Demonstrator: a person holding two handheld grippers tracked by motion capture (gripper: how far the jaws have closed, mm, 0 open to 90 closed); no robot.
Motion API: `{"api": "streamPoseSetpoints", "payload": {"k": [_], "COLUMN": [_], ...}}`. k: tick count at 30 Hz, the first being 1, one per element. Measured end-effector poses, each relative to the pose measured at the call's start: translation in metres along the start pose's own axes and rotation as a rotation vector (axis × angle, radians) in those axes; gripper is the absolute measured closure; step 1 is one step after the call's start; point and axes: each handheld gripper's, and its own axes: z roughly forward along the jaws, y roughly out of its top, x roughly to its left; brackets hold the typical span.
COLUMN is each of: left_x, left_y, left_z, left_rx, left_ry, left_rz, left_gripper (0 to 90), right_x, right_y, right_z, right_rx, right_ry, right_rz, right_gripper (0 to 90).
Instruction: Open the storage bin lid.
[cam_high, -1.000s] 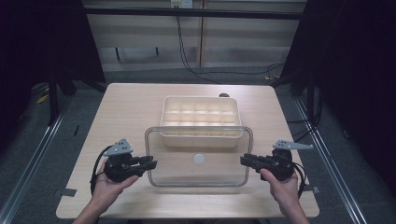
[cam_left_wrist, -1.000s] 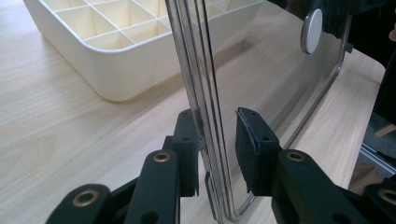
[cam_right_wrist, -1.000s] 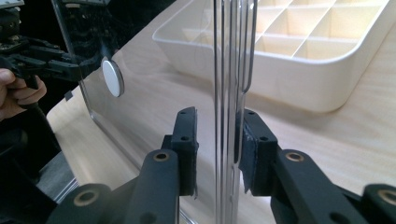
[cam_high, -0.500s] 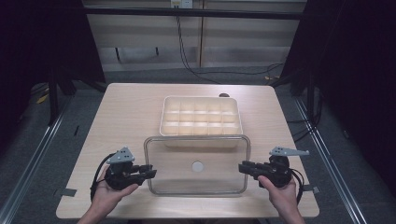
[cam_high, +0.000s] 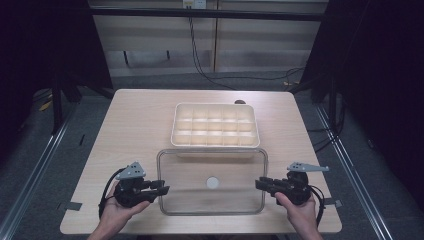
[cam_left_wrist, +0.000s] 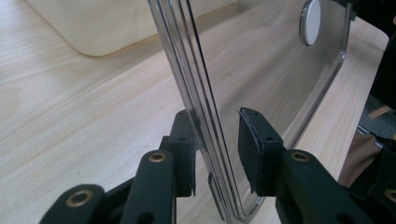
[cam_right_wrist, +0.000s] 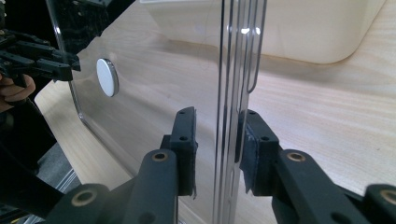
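The pale wooden worktop (cam_high: 135, 130) stands on a grey floor (cam_high: 60, 125) in a dark room. The clear lid (cam_high: 235, 200) lies flat at the near edge, just in front of the cream compartment tray (cam_high: 215, 125). My left claw (cam_high: 165, 189) has just been easing apart, with the lid's rim loose between its jaws. My right claw (cam_high: 259, 184) is clamped on the opposite rim.

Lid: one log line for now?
lid in front of box | left claw just opening, lid between jaws | right claw shut on lid
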Motion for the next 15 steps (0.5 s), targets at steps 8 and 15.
{"api": "streamPoseSetpoints", "payload": {"k": [8, 15], "left_x": [0.006, 0.009], "left_y": [0.000, -0.003], "left_z": [0.003, 0.008], "left_rx": [0.025, 0.058], "left_ry": [-0.007, 0.012], "left_rz": [-0.001, -0.006], "left_gripper": [64.1, 59.4], "right_x": [-0.002, -0.004], "right_y": [-0.001, -0.004], "right_z": [0.009, 0.017], "right_rx": [0.029, 0.064], "right_ry": [-0.001, -0.003], "right_rz": [-0.005, -0.011], "right_gripper": [68.2, 64.6]}}
